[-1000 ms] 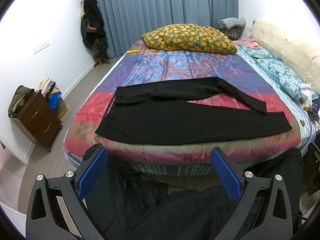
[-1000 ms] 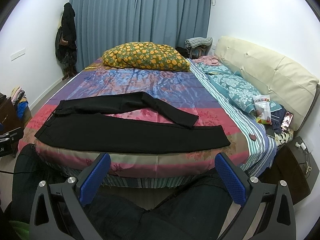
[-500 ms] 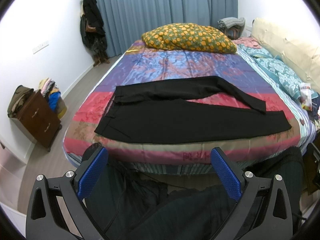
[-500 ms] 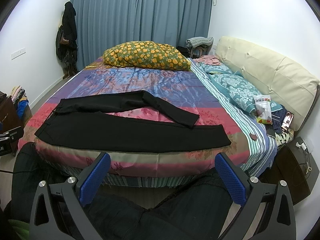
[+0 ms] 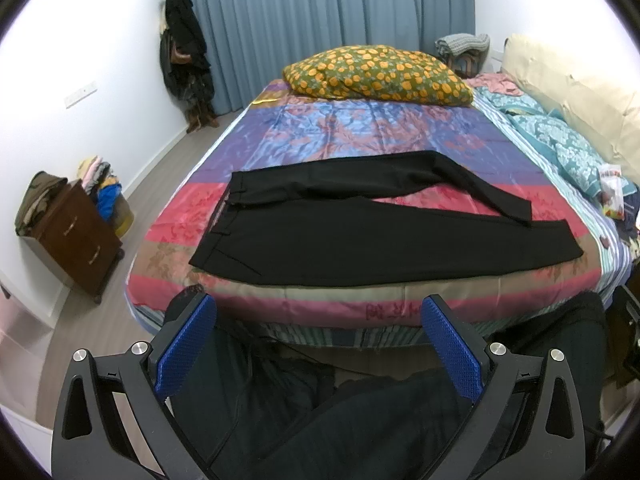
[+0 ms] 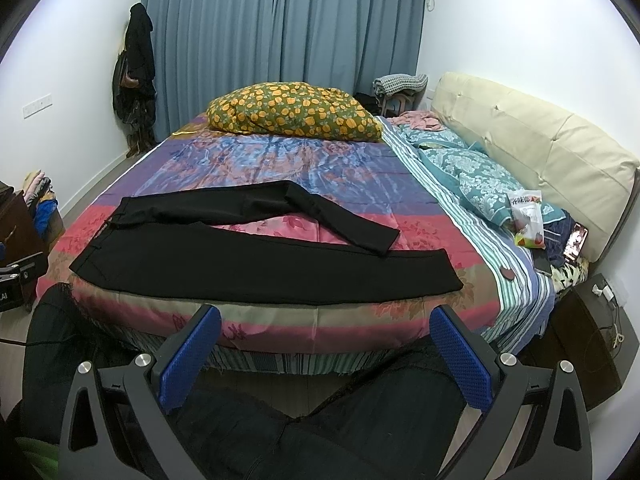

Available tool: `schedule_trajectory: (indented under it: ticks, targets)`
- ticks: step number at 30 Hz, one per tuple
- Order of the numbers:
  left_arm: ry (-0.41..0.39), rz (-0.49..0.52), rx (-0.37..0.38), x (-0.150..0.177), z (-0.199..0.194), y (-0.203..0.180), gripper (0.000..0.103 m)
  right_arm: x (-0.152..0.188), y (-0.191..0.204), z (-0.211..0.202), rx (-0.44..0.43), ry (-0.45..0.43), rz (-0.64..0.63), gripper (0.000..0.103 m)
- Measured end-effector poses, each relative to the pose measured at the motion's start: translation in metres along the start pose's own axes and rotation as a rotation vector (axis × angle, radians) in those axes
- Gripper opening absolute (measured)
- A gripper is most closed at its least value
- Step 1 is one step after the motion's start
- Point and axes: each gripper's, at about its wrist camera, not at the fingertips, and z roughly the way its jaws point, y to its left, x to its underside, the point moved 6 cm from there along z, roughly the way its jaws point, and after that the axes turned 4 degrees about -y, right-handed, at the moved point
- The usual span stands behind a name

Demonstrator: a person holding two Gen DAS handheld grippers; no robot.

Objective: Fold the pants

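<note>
Black pants (image 5: pixel 360 236) lie spread flat on the near part of the bed, waistband to the left, legs running right. The far leg bends down and its cuff rests over the near leg. They also show in the right wrist view (image 6: pixel 248 256). My left gripper (image 5: pixel 318 336) is open and empty, held back from the bed's front edge, below the pants' waist half. My right gripper (image 6: pixel 326 344) is open and empty, back from the front edge below the middle of the near leg.
The bed has a colourful striped cover (image 5: pixel 360 128) with a yellow floral pillow (image 5: pixel 380 74) at the far end. Teal pillows (image 6: pixel 472 176) and a snack bag (image 6: pixel 528 216) lie by the cream headboard (image 6: pixel 540 148) at right. A brown nightstand (image 5: pixel 76 236) stands left; dark cloth lies on the floor under the grippers.
Both grippers have drifted very slightly; the view of the bed is almost the same. The pants have not moved and both grippers stay open.
</note>
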Motion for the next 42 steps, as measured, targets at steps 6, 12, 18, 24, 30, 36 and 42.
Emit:
schedule_trajectory:
  ticks: [6, 12, 18, 24, 30, 36, 42]
  targets:
    - [-0.003, 0.000, -0.003, 0.003, -0.001, 0.000, 0.102, 0.004, 0.003, 0.000, -0.001, -0.004, -0.011, 0.103]
    - [-0.002, 0.001, -0.003, 0.004, -0.002, -0.001, 0.102, 0.006, 0.004, 0.003, -0.004, 0.001, -0.014, 0.103]
    - [-0.002, 0.000, -0.003, 0.003, -0.001, 0.000, 0.102, 0.006, 0.005, 0.003, -0.005, -0.001, -0.015, 0.103]
    - [-0.002, -0.001, -0.004, 0.004, -0.001, -0.001, 0.102, 0.005, 0.008, 0.002, -0.028, -0.009, -0.023, 0.103]
    - [-0.002, 0.003, -0.004, 0.003, -0.002, 0.000, 0.102, 0.003, 0.013, 0.002, -0.042, -0.018, -0.037, 0.103]
    - [-0.001, 0.005, -0.004, 0.004, -0.002, 0.000, 0.102, 0.003, 0.015, 0.002, -0.041, -0.018, -0.032, 0.103]
    - [-0.003, 0.004, -0.005, 0.003, -0.002, 0.000, 0.102, 0.003, 0.016, 0.001, -0.044, -0.017, -0.030, 0.103]
